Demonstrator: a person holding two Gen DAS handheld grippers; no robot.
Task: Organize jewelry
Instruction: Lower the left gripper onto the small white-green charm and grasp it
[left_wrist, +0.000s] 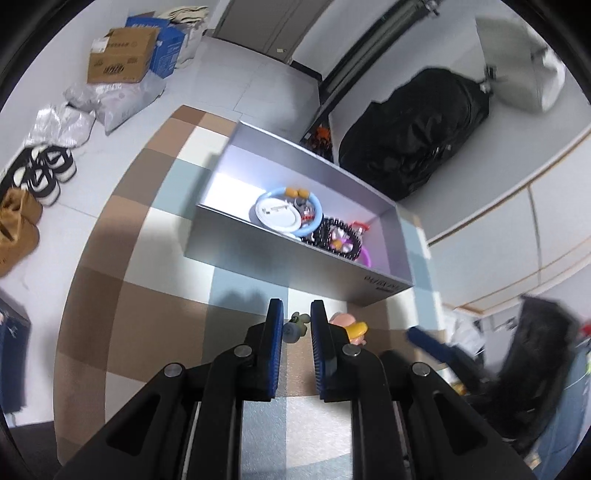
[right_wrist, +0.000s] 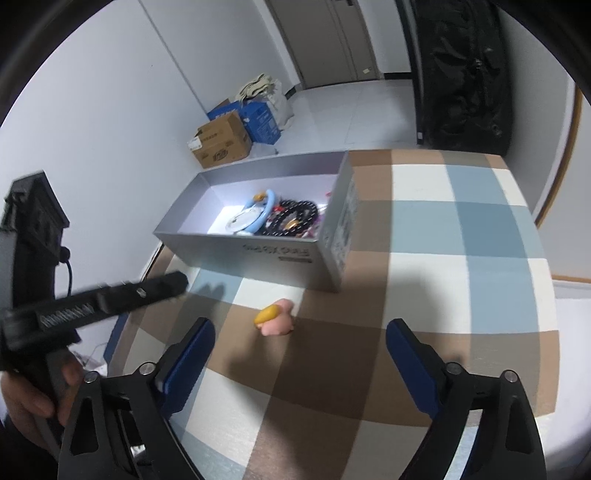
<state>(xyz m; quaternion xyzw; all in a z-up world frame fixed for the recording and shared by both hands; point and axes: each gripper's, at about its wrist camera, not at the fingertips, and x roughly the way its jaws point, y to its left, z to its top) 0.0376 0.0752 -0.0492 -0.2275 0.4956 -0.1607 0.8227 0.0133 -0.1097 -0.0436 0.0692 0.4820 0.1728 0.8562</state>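
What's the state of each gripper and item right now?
left gripper: narrowly open around a small green charm, not clearly clamped
right gripper: wide open, holding nothing
gray box: lidless, jewelry inside
pink charm: loose on the checked cloth, outside the box

A checked pattern of brown, cream and pale blue squares is shown by the tablecloth (right_wrist: 424, 236). The box (left_wrist: 295, 266) is finished in silver-grey, with a white inside. Within it a light blue ring (left_wrist: 314, 216), a white disc (left_wrist: 277, 214), a black bead bracelet (left_wrist: 332, 236) and a purple piece (left_wrist: 365, 256) are seen. The small figure (right_wrist: 277, 319) on the cloth is coloured pink – with one orange-yellow part. Blue pads on black frames are carried by the left gripper (left_wrist: 296, 325) and the right gripper (right_wrist: 299, 354). On the floor, a brown carton (right_wrist: 221, 144) and a blue carton (right_wrist: 260, 120) are seen.
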